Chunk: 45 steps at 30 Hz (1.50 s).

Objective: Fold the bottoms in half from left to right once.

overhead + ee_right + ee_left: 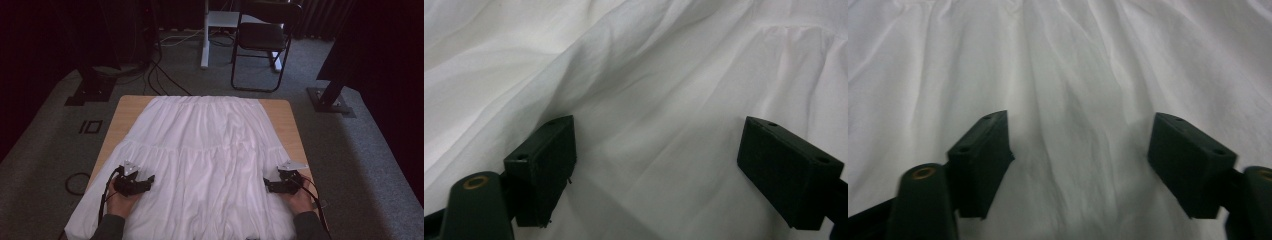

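Claws, left (pixel 150 178) and right (pixel 267 184), were held agape and empty at skirt (pixel 200 150) flanks, nine and three o'clock, seemingly poised for grasping.

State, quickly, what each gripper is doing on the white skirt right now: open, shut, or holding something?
Left gripper: open over the white skirt, gripping nothing.
Right gripper: open over the same skirt, gripping nothing.
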Tool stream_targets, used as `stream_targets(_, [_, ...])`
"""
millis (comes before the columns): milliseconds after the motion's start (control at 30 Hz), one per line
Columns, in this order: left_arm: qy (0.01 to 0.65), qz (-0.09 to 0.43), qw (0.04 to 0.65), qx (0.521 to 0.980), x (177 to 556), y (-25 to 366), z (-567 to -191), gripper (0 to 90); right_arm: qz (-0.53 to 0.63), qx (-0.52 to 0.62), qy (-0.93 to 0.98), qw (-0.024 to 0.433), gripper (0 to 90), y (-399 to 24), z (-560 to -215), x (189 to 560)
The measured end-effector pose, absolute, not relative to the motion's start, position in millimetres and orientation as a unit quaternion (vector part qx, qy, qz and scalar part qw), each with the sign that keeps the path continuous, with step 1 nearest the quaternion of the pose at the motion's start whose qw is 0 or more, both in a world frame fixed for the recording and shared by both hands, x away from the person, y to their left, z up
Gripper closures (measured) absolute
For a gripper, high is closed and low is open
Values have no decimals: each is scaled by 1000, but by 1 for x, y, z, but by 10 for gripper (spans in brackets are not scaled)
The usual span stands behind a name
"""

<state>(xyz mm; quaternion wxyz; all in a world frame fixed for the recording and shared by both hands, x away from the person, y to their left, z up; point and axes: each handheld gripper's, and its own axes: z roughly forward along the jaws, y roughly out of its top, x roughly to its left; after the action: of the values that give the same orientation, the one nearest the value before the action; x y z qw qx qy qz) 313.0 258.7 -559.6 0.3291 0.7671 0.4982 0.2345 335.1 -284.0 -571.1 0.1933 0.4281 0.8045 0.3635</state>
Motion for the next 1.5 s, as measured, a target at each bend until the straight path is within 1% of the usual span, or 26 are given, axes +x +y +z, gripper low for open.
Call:
stream_targets(33, [498,234,329,767,313,259,-560,342,363,428,805,193,150,-284,-571,335])
stream_targets(67, [500,240,329,765,310,260,-554,353,363,430,804,194,152,-284,-571,335])
stream_targets(167, [495,258,357,749,302,269,-535,296,363,430,803,194,153,-284,-571,335])
stream_targets(233, [496,262,342,754,299,278,-525,242,363,430,803,194,153,-284,-571,334])
stream_targets(300, [496,269,334,755,296,283,-522,239,363,430,803,195,153,-284,-571,334])
stream_targets(333, [506,279,314,754,293,297,-519,234,363,430,803,194,153,-284,-571,334])
stream_targets(367, [506,279,314,754,293,297,-519,206,363,431,803,195,153,-284,-571,334])
stream_targets(400, [523,282,302,746,291,314,-517,186,363,431,803,195,153,-284,-571,334])
stream_targets(467, [548,270,305,730,290,332,-513,120,363,431,803,195,153,-284,-571,334])
stream_targets(533, [555,274,311,722,289,347,-512,119,363,431,803,195,153,-284,-571,334])
stream_targets(667, [576,259,289,719,298,369,-522,107,363,431,803,195,153,-284,-571,334])
stream_targets(900, [581,216,291,728,308,374,-549,107,363,431,803,195,153,-284,-571,334])
stream_targets(967, [581,215,288,730,309,372,-552,102,363,431,803,195,153,-284,-571,334])
stream_targets(1000, [574,227,277,736,308,368,-554,102,363,431,803,195,153,-284,-571,334])
stream_targets(1067, [576,229,273,735,307,366,-554,110,363,431,803,195,153,-284,-571,334])
stream_targets(1200, [578,233,276,732,305,367,-554,136,363,431,803,195,153,-284,-571,334])
stream_targets(1333, [583,246,274,724,303,368,-554,137,363,430,803,195,153,-284,-571,334])
stream_targets(1433, [579,282,245,725,303,368,-553,86,363,431,803,195,153,-284,-571,334])
stream_targets(1500, [586,267,252,722,305,372,-554,77,363,431,803,195,153,-284,-571,334])
